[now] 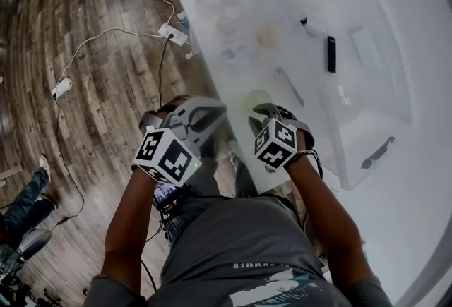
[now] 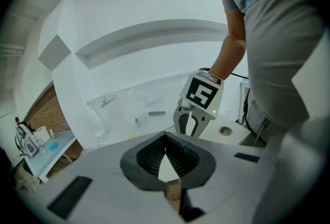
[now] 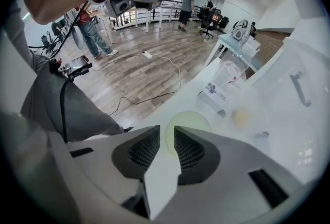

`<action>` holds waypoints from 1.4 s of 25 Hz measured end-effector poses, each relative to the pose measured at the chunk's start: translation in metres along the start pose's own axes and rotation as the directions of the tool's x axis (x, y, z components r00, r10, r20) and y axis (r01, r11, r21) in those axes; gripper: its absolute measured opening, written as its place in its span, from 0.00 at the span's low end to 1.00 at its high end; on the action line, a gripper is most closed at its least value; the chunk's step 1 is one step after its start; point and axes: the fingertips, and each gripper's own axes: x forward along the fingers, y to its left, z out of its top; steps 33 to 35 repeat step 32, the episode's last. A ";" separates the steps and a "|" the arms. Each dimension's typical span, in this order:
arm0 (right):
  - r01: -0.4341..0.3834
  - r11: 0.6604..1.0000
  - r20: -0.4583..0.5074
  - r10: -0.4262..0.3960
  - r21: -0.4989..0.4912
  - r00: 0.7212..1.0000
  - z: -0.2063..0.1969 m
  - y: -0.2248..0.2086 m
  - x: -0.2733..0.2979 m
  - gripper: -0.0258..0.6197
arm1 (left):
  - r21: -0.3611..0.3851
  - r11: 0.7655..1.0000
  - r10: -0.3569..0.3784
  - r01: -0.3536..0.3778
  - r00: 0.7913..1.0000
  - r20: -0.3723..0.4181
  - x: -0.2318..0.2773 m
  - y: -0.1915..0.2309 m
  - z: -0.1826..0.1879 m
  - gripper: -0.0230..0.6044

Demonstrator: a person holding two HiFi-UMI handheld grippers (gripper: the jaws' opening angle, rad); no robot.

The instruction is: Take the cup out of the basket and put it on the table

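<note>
One cup set on the table, two grippers nearby

The single pale green cup (image 3: 193, 121) stands upright on the white table (image 1: 212, 51), outside the one clear basket (image 1: 381, 122) and near the table's edge. The right gripper (image 3: 164, 133) has its jaws parted by a narrow gap, with the cup just beyond their tips and not clamped. The left gripper (image 2: 166, 138) is off the table's side, its tips together on nothing.
</note>
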 end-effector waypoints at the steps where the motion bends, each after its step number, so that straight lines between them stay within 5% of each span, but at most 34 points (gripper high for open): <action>1: 0.023 1.000 0.021 -0.023 0.004 1.000 0.004 -0.003 -0.007 0.18 | 0.003 1.000 0.004 -0.004 1.000 0.000 -0.002 0.001 0.001 0.05; 4: 0.164 0.986 0.132 -0.164 0.010 0.978 0.023 -0.019 -0.040 0.19 | 0.016 1.000 0.020 -0.020 1.000 0.000 -0.011 0.007 0.005 0.05; 6: 0.283 0.959 0.226 -0.279 0.016 0.933 0.038 -0.031 -0.071 0.06 | 0.025 0.999 0.033 -0.033 0.999 0.002 -0.017 0.010 0.009 0.05; 8: 0.342 0.939 0.291 -0.337 0.037 0.895 0.048 -0.034 -0.100 0.06 | 0.033 0.999 0.042 -0.042 0.999 0.005 -0.023 0.012 0.015 0.05; 15: 0.404 0.907 0.385 -0.417 0.118 0.823 0.063 -0.027 -0.164 0.06 | 0.091 0.995 0.039 -0.041 0.999 0.030 -0.037 0.006 0.036 0.05; 27: 0.466 0.852 0.419 -0.523 0.238 0.742 0.039 0.000 -0.242 0.06 | 0.201 0.979 0.013 -0.025 0.998 0.060 -0.047 -0.016 0.082 0.05; 35: 0.458 0.850 0.437 -0.526 0.260 0.730 0.015 0.028 -0.273 0.06 | 0.216 0.976 0.004 -0.017 0.998 0.060 -0.044 -0.045 0.105 0.05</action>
